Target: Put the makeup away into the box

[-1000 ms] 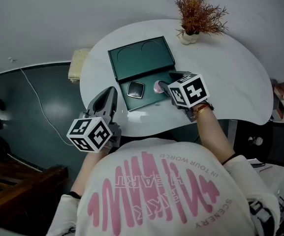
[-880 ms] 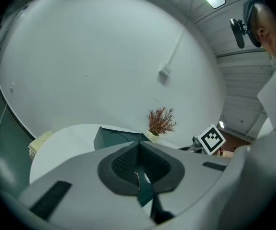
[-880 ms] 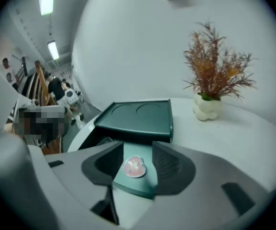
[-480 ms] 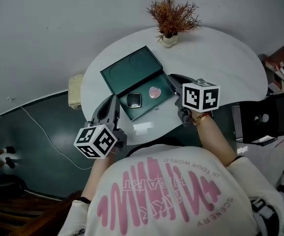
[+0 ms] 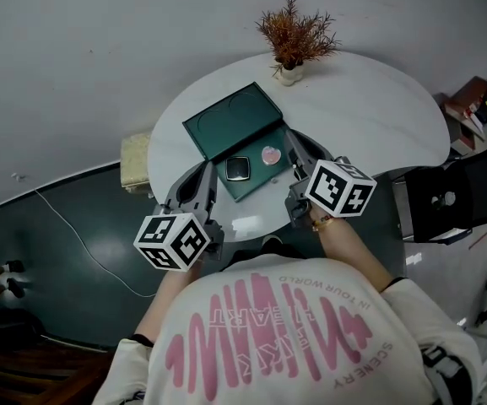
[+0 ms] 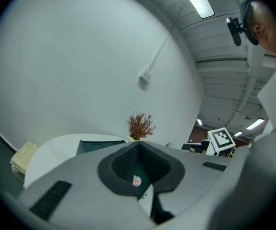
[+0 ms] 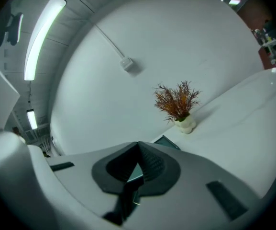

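With the compact (image 5: 238, 169) and pink makeup (image 5: 270, 154) lying in the open box (image 5: 226, 123) by the table's (image 5: 370, 108) near edge, my left gripper (image 5: 204, 169) pressed together and my right gripper (image 5: 291, 139) having just closed on nothing, I judge packing done and lid-shutting next.

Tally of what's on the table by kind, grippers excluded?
Makeup pieces: 2, a black compact and a pink round piece
green box, open: 1
potted plant: 1
Total: 4
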